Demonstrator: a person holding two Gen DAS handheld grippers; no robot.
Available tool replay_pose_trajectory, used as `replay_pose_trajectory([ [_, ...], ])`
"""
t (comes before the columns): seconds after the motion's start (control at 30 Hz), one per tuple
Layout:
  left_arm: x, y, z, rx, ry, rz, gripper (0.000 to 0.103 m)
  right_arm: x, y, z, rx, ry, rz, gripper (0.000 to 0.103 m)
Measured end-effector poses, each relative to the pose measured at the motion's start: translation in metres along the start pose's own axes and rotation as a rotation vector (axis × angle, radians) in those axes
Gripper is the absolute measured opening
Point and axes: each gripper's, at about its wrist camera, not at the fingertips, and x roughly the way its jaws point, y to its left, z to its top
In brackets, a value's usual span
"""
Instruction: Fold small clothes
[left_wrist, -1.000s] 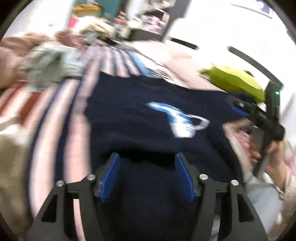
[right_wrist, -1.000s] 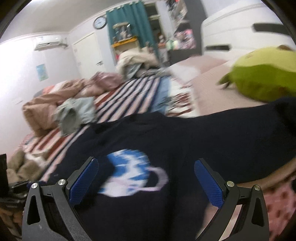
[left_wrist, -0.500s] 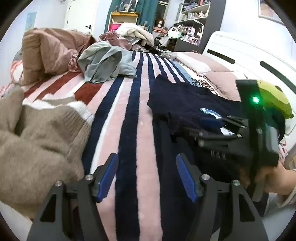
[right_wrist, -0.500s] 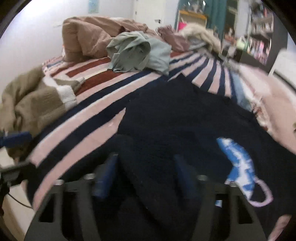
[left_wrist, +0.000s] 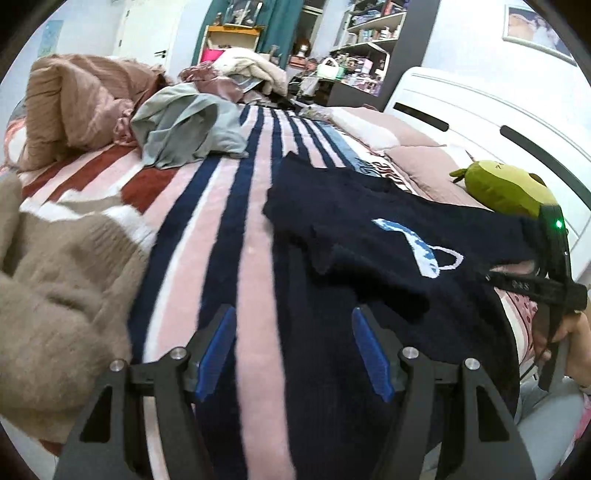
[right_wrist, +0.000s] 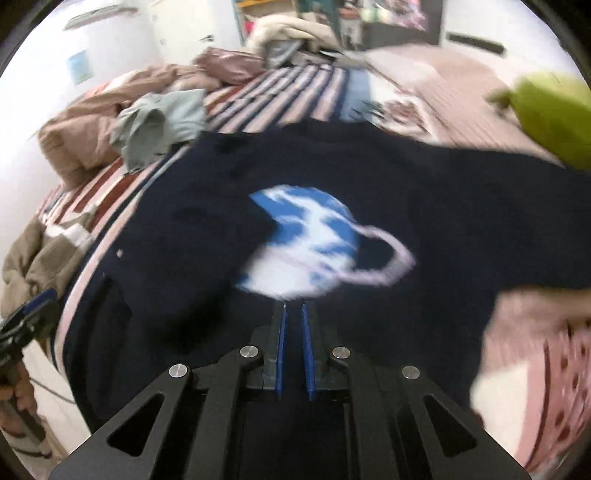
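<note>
Clearly we are dealing with something soft and limp: the navy sweater (left_wrist: 373, 236) is a thick knit that looks to have some weight, so we judge it will sag and drag on the bed rather than slide. It should hold a fold well, and the best places to take hold are the hem edge or a shoulder seam, pinching a single doubled layer. It is dark navy with a blue and white planet and a pale ring on the chest, and it lies across the striped blanket (left_wrist: 255, 229) at the centre and right of the left wrist frame, one side already turned over itself.

Our left gripper (left_wrist: 293, 352) hovers low in the frame with its fingers wide apart, holding nothing. Our right gripper (right_wrist: 293, 345) has its fingers nearly together with only a thin gap; sweater fabric fills the frame around them, but we cannot tell whether any cloth is pinched. A beige knit (left_wrist: 55, 295) sits at lower left.
</note>
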Motion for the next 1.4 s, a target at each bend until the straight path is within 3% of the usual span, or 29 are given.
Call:
replay_pose_trajectory([
  [0.07, 0.004, -0.005, 0.002, 0.022, -0.007, 0.0, 0.063, -0.002, -0.002, -0.003, -0.004, 0.022, 0.064, 0.01],
  [0.13, 0.01, -0.009, 0.005, 0.048, -0.003, 0.021, 0.064, -0.004, 0.01, -0.001, -0.033, 0.011, 0.121, 0.031],
  [0.17, 0.013, -0.011, 0.006, 0.062, 0.006, 0.043, 0.064, -0.006, 0.02, 0.0, -0.069, -0.008, 0.142, 0.047],
  [0.27, 0.014, -0.01, 0.005, 0.084, -0.006, 0.096, 0.065, 0.001, 0.065, 0.009, -0.203, -0.058, 0.189, 0.066],
  [0.33, 0.011, -0.008, 0.002, 0.096, -0.023, 0.135, 0.073, 0.016, 0.096, 0.015, -0.27, -0.049, 0.228, 0.073],
  [0.4, 0.007, -0.001, 0.001, 0.076, -0.044, 0.17, 0.084, 0.037, 0.118, 0.019, -0.306, -0.019, 0.249, 0.073],
  [0.53, -0.004, 0.011, 0.0, 0.055, -0.076, 0.198, 0.094, 0.085, 0.145, 0.023, -0.369, 0.04, 0.169, 0.073],
  [0.6, -0.009, 0.015, 0.001, 0.053, -0.086, 0.2, 0.095, 0.094, 0.145, 0.025, -0.347, 0.021, 0.149, 0.056],
  [0.67, -0.011, 0.017, 0.001, 0.058, -0.089, 0.199, 0.095, 0.088, 0.138, 0.028, -0.298, 0.0, 0.166, 0.011],
  [0.77, -0.009, 0.016, 0.002, 0.078, -0.091, 0.194, 0.095, 0.067, 0.117, 0.032, -0.219, -0.035, 0.191, 0.009],
  [1.03, 0.005, 0.0, 0.005, 0.105, -0.085, 0.113, 0.095, 0.013, 0.037, 0.011, 0.033, -0.055, 0.116, 0.006],
  [1.13, 0.01, -0.005, 0.007, 0.123, -0.081, 0.101, 0.095, 0.005, 0.006, -0.006, 0.114, 0.013, 0.075, 0.005],
  [1.23, 0.014, -0.01, 0.007, 0.131, -0.074, 0.089, 0.095, 0.005, -0.014, -0.025, 0.171, 0.106, 0.111, 0.005],
  [1.33, 0.015, -0.012, 0.006, 0.138, -0.066, 0.088, 0.095, 0.005, -0.021, -0.031, 0.201, 0.138, 0.185, 0.011],
  [1.4, 0.015, -0.012, 0.005, 0.142, -0.064, 0.092, 0.095, 0.004, -0.026, -0.031, 0.227, 0.13, 0.198, 0.041],
])
